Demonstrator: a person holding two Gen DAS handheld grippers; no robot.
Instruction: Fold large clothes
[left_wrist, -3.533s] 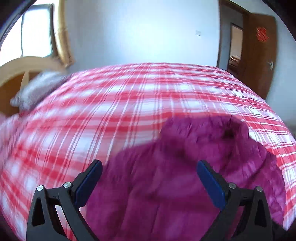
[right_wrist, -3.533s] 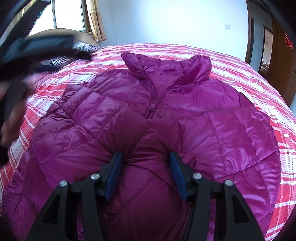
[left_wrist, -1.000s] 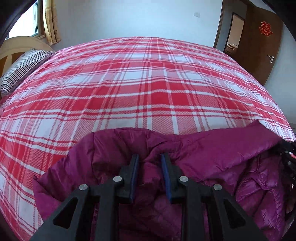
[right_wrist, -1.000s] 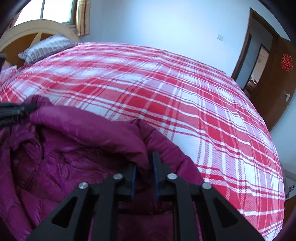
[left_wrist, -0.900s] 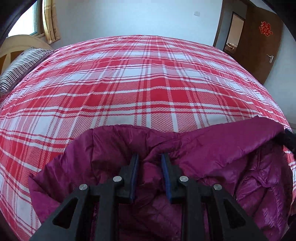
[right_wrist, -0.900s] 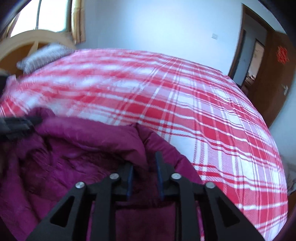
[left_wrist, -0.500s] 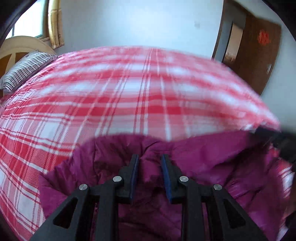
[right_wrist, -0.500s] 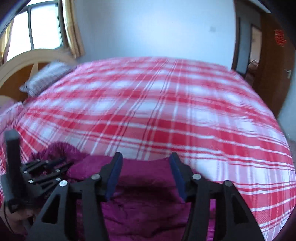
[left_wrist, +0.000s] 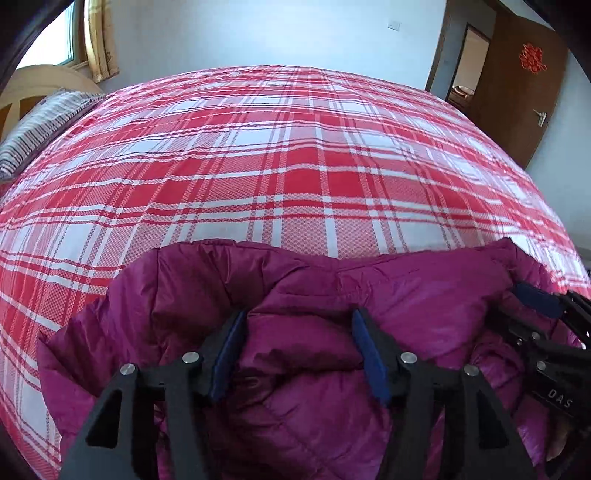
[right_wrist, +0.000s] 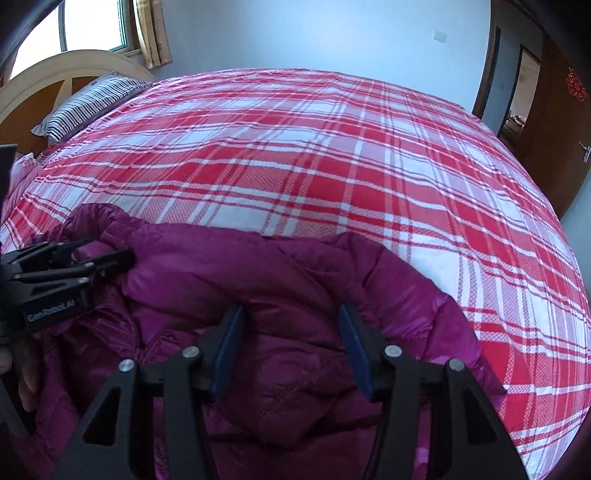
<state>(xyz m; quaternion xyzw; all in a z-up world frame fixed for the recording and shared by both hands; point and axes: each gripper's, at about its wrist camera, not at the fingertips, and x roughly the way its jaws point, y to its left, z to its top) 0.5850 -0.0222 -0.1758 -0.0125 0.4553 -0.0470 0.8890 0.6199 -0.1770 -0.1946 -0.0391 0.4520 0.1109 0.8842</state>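
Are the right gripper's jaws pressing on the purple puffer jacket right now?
Apart. The right wrist view shows the right gripper with its jaws spread, purple puffer jacket fabric lying loose between them, unpinched.

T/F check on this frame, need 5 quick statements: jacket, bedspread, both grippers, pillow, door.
1. The purple quilted puffer jacket lies on a red and white plaid bedspread. True.
2. The left gripper is clamped tight on a thin fold. False: its jaws are opening, blue pads apart, with jacket fabric bulging between them.
3. The right gripper has its jaws apart over the jacket. True.
4. The striped pillow sits on top of the jacket. False: it lies far off at the wooden headboard.
5. The brown wooden door is shut flat in its frame. False: it stands open beside the doorway.
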